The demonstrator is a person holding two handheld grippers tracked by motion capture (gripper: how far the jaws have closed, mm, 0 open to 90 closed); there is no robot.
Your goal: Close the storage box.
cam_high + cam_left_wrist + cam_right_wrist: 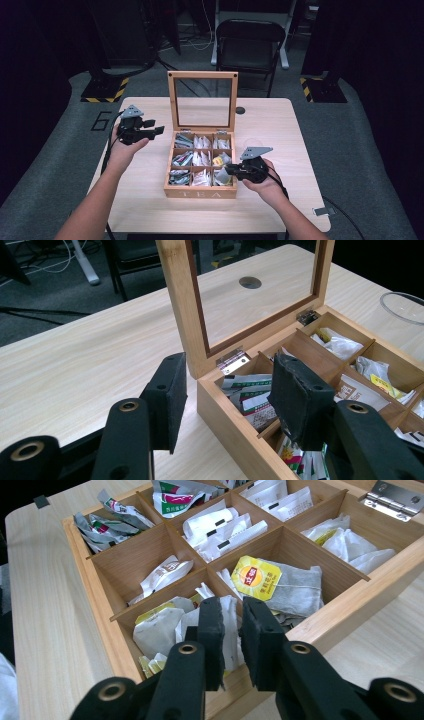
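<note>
Tea box (pixel 200 192), centre frame, lid up; right gripper (pixel 231 630) narrowed on a white sachet (pixel 231 625) in the near-right compartment, apparently pinched, though pad contact is unclear. Left gripper (pixel 227 400) half-open, empty, beside the box. Risk: a thin corner grip slips, or neighbouring sachets lift out too.

High view: overhead, facing forward and down over the desk (pixel 150 200). Gripper views: close, each looking along its own tongs. All share the wooden tea box (pixel 201 191) (pixel 235 425) (pixel 350 605).
</note>
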